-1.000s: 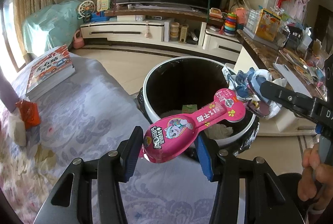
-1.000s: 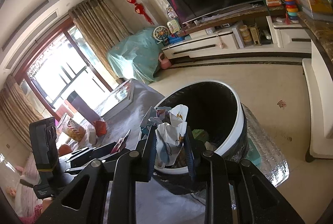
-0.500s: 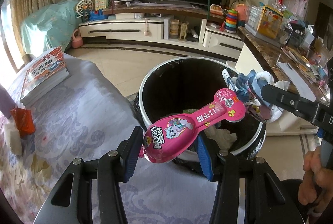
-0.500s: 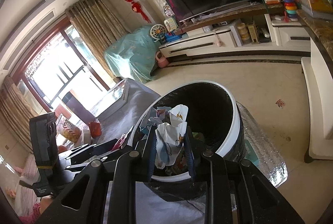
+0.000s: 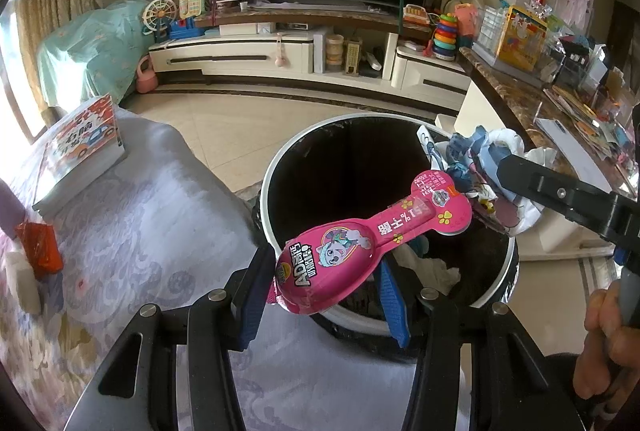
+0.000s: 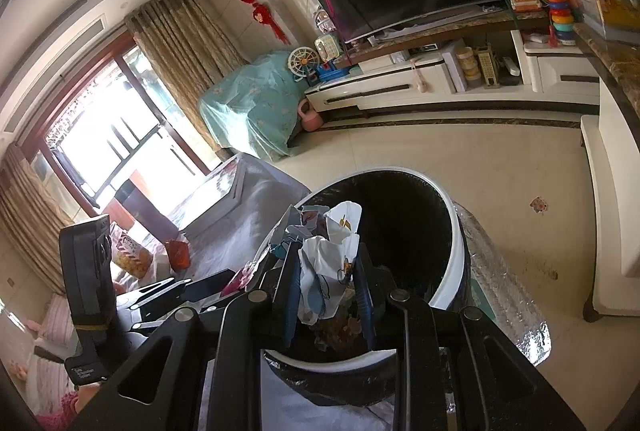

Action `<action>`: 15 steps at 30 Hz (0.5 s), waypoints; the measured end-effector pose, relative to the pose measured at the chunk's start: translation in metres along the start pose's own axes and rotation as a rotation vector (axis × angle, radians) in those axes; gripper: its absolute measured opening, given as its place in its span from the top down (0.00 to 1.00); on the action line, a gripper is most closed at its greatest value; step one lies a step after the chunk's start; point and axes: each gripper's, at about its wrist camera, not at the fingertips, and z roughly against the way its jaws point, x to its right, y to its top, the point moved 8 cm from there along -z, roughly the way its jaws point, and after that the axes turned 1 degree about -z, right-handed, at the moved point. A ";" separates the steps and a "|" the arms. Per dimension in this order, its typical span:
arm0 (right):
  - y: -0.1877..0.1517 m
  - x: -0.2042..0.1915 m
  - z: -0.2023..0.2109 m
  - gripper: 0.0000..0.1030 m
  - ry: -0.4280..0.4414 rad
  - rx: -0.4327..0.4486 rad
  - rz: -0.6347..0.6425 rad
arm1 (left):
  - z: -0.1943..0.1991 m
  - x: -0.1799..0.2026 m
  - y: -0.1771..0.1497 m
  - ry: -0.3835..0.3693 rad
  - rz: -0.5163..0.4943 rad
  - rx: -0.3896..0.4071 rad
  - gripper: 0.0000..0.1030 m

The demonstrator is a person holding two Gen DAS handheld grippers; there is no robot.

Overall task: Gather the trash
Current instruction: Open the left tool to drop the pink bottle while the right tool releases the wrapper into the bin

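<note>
Item 1, nearest. Left gripper [image 5: 326, 289]: fingers pinching the bulb end of a pink spoon-shaped snack package [image 5: 360, 251]. The package's narrow neck and flat header card jut forward, over the open mouth of the trash bin [image 5: 320, 143]. Judged very light, thin moulded plastic with a card backing; semi-stiff, glossy and likely slick. The bulb is the widest part and the soundest place to hold; the neck would probably bend.

Item 2. Right gripper [image 6: 326, 295]: closed on a crumpled wad of printed wrappers [image 6: 324, 271], white and blue. Held above the bin's near rim in the right wrist view. Judged soft, nearly weightless and springy; loose flaps stick out above the fingers and may snag or cling on release.

Item 3. Trash bin: round, white rim, black liner, already holding some paper waste at the bottom. The mouth is wide and unobstructed. The two loads sit close together over it, the package's header nearly touching the wad.

Item 4. Table [image 5: 160, 231]: lilac patterned cloth, its edge just beside the bin. Red packet [image 5: 40, 251] and stack of books [image 5: 80, 151] lie well left of the working path.

Item 5, farthest. Open tiled floor [image 5: 224, 127] beyond the bin, up to the TV stand [image 5: 248, 59].
</note>
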 end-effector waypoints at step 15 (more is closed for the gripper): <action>0.006 0.008 -0.010 0.76 -0.028 -0.016 -0.010 | -0.011 0.005 0.011 0.013 -0.006 -0.019 0.52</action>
